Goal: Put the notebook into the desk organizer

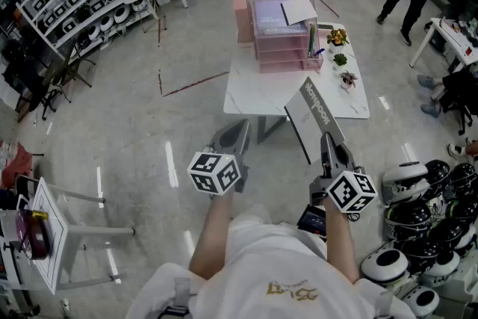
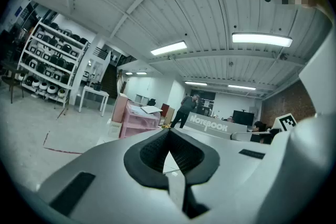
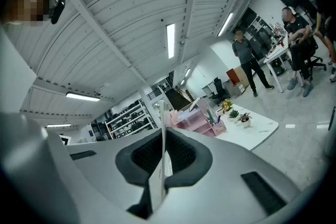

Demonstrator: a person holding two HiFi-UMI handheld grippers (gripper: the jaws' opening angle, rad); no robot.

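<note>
Two grippers are out ahead of me, and only the right gripper (image 1: 326,138) carries anything: its jaws are clamped on the thin lower edge of the notebook (image 1: 314,114), which I see edge-on between them in the right gripper view (image 3: 161,165). The left gripper (image 1: 237,127) has its jaws together on nothing. The notebook rises from my right jaws and leans away from me, its long axis running up and forward toward the bench (image 1: 269,97), its printed cover turned to the left. The pink organizer (image 1: 284,41) sits at the far side of the bench, ahead and slightly left of the notebook and well apart from it, so I judge the right hand to be the one to carry it across. Bare white top lies between the near edge and the organizer, which gives room to pass over. Small potted plants (image 1: 340,48) stand just beside the organizer on the right, and a sheet of paper (image 1: 299,10) lies on top of it, so I would come in from the front. Which slot will take the notebook I cannot tell from here.
</note>
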